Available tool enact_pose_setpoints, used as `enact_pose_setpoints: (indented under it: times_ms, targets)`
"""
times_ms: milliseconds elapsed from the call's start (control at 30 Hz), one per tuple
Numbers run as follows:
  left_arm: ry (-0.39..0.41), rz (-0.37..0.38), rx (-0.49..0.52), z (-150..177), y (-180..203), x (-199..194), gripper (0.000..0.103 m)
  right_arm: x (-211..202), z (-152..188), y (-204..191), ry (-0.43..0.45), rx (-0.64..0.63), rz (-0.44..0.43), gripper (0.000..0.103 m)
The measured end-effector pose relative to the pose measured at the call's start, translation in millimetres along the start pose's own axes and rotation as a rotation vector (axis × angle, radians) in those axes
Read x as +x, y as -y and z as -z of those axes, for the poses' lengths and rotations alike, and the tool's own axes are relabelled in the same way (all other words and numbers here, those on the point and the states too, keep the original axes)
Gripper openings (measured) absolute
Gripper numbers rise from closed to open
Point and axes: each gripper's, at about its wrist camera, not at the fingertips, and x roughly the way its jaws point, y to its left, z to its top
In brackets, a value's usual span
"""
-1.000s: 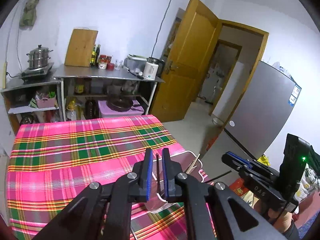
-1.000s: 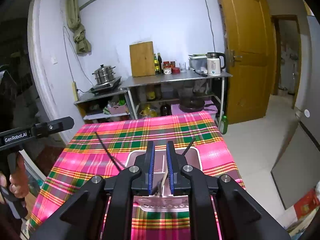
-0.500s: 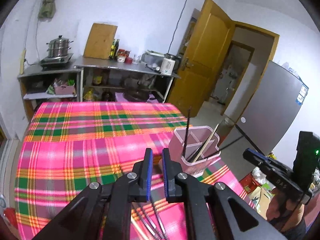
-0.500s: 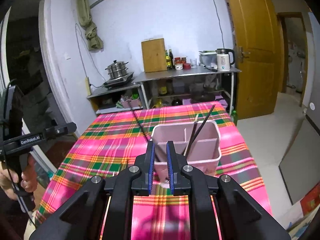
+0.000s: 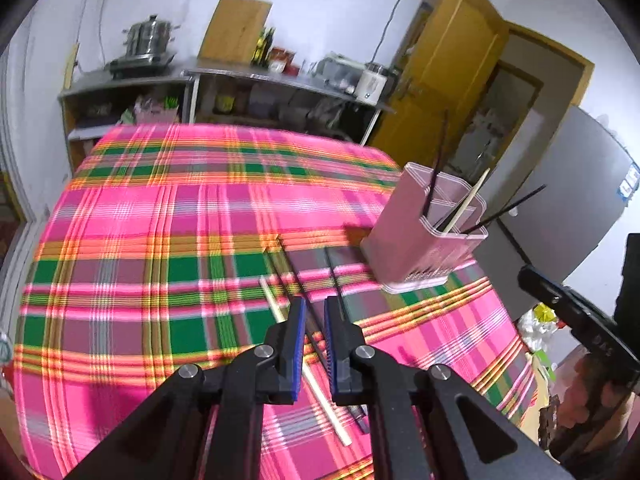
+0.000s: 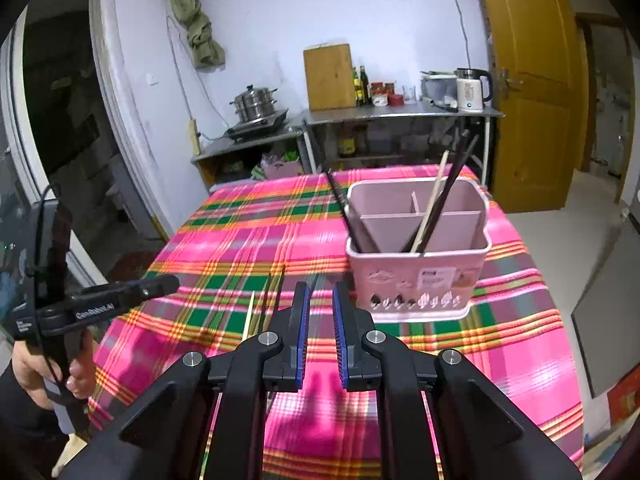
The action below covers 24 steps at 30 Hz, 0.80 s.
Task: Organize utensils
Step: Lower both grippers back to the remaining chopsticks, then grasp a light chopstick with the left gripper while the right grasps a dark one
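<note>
Lower left claw (image 5: 314,312), loose chopsticks (image 5: 304,368) half-hidden

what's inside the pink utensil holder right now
The pink utensil holder has dividers and holds several dark chopsticks and one light wooden chopstick, all leaning. Its walls hide their lower ends and the bottom.

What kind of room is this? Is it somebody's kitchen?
Most likely a home kitchen. A stacked steel steamer pot sits on a hob, a white electric kettle and sauce bottles stand on the metal counter, and a pink plastic chopstick holder is on the plaid tablecloth.
</note>
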Motion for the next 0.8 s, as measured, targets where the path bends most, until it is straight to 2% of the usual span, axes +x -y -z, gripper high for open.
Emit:
enact_pose_setpoints:
  times_ms: [367, 533, 800]
  targets:
    - [-0.086, -0.04, -0.056, 12.2, -22.0, 52.5, 0.012, 33.6, 17.9, -8.8, -0.077, -0.008, -0.032, 0.012]
    - [-0.129, -0.069, -0.07, 9.2, -28.2, 83.8, 0.013, 49.1, 22.7, -7.6, -0.108, -0.009, -0.039, 0.012]
    - [-0.151, -0.11, -0.07, -0.3, -29.6, 115.0, 0.013, 71.0, 29.5, -5.8, -0.151, -0.003, -0.051, 0.012]
